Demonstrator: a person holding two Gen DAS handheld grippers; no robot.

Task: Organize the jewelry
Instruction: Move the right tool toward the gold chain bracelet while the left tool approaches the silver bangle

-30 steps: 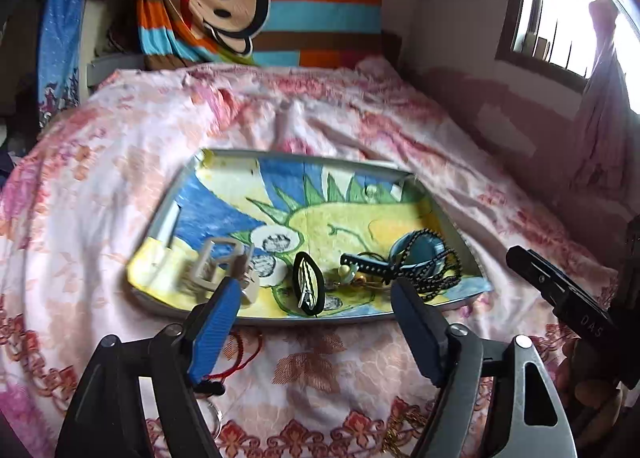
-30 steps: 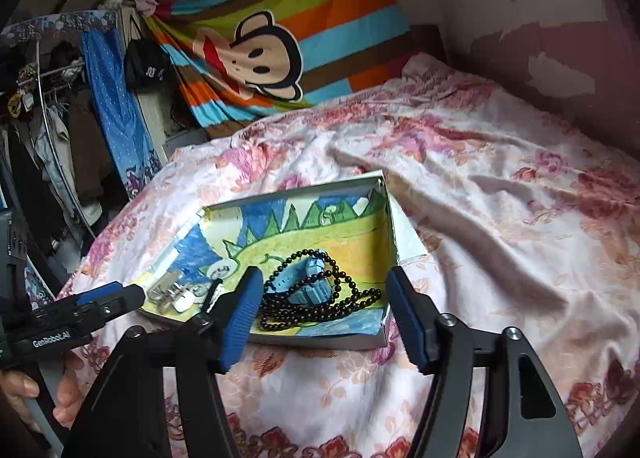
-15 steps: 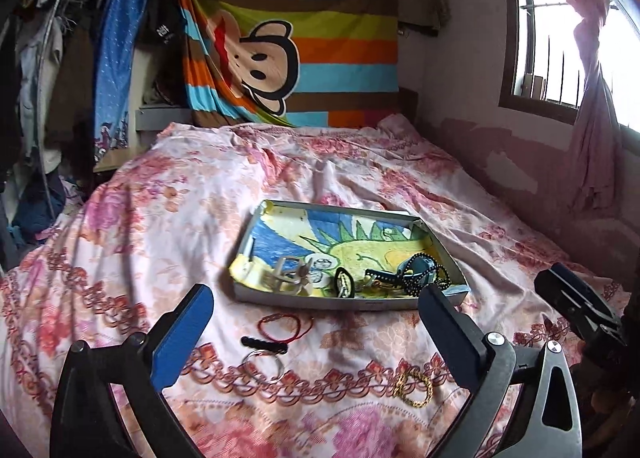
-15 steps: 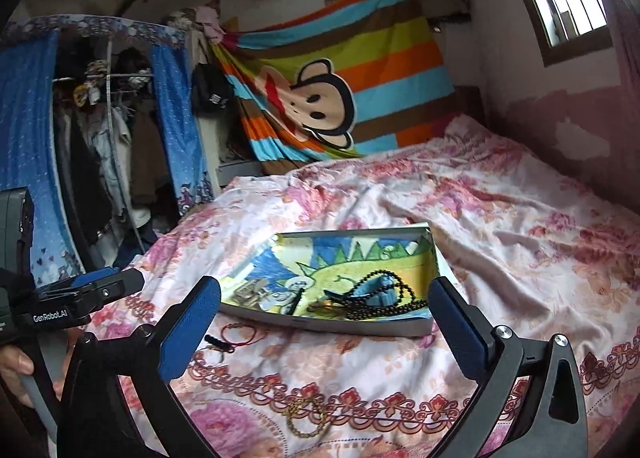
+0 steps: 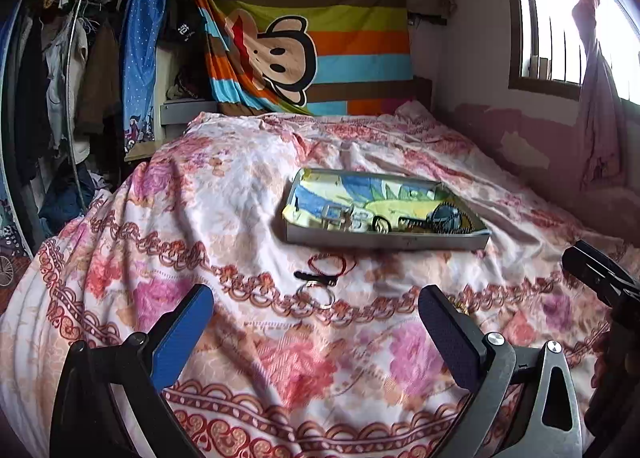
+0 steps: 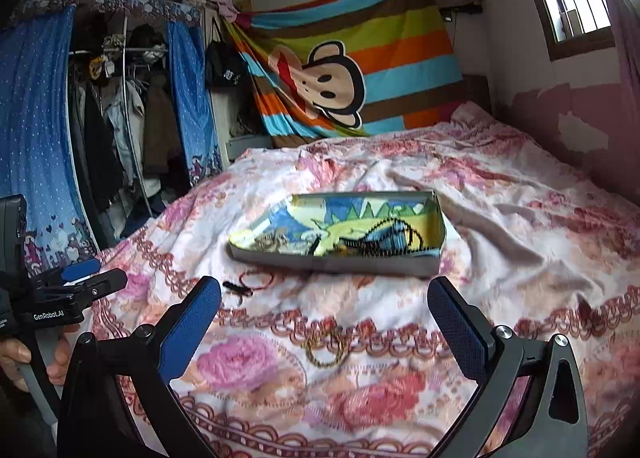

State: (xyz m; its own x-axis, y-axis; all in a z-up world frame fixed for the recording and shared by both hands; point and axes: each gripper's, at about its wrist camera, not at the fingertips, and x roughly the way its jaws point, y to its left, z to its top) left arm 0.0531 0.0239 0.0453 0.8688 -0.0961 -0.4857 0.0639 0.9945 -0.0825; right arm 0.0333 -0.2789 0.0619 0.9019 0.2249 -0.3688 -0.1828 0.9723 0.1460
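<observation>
Grippers nearest the lens: my left gripper point(image 5: 316, 318) and my right gripper point(image 6: 324, 318) both stand spread wide with nothing between their blue textured pads, held above the bed point(image 5: 240, 186) and short of every piece. Just beyond my right gripper lies a gold chain bracelet point(image 6: 325, 350), a small loop of fine links half lost in the printed border of the bedspread. Ahead of my left gripper lie a thin metal ring point(image 5: 316, 295), a black hair clip point(image 5: 314, 278) touching it, and a red cord bracelet point(image 5: 329, 263), a limp loop just in front of the tray. Farther back sits the tray point(image 5: 384, 243), a shallow rectangular box with grey walls and a bright cartoon lining, already holding a black bead necklace point(image 6: 394, 236), a pale buckle-like piece point(image 5: 338, 216) and other small items. Judged risks: the soft, wrinkled quilt may yield under my pads so that I pinch cloth with the chain; the busy floral pattern may hide thin pieces; a slack cord or fine chain may slip out of a flat-padded grasp on the way to the tray.
</observation>
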